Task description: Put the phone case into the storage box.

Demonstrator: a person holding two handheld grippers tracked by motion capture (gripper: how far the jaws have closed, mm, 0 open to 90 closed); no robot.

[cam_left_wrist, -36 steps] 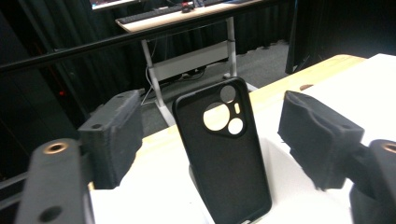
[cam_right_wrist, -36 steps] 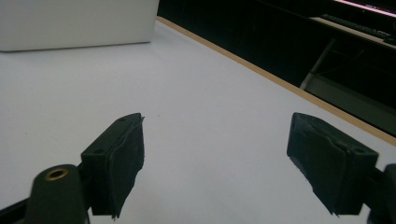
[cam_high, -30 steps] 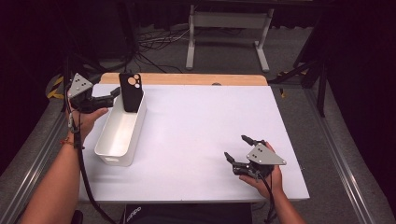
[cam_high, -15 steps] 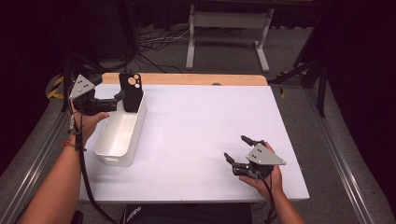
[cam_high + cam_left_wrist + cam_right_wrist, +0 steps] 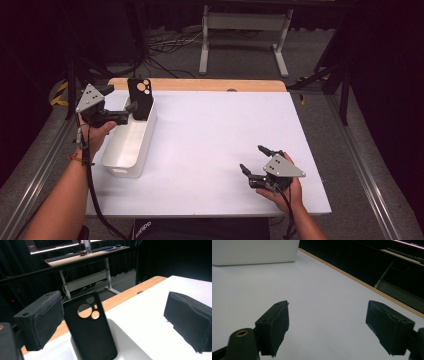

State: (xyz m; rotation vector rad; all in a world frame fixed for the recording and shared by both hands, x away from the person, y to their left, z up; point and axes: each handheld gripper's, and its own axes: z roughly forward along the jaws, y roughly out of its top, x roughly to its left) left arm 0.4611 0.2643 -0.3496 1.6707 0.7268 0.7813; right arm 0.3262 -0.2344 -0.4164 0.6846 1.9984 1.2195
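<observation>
phone case (image 5: 93,333) upright in bin (image 5: 131,145), cutouts uppermost

black padded tools (image 5: 131,111), grey triangular plates (image 5: 283,166)

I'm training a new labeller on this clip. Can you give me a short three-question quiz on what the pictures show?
1. True or false: the left hand-held gripper is clamped on the phone case.
2. Where does the phone case stand? A) flat on the table B) upright at the far end of the white bin C) in the right hand-held gripper
3. What lies between the right hand-held gripper's jaws?

Key: 1. False, its jaws stand open and the case leans free. 2. B. 3. Nothing but bare table.
</observation>
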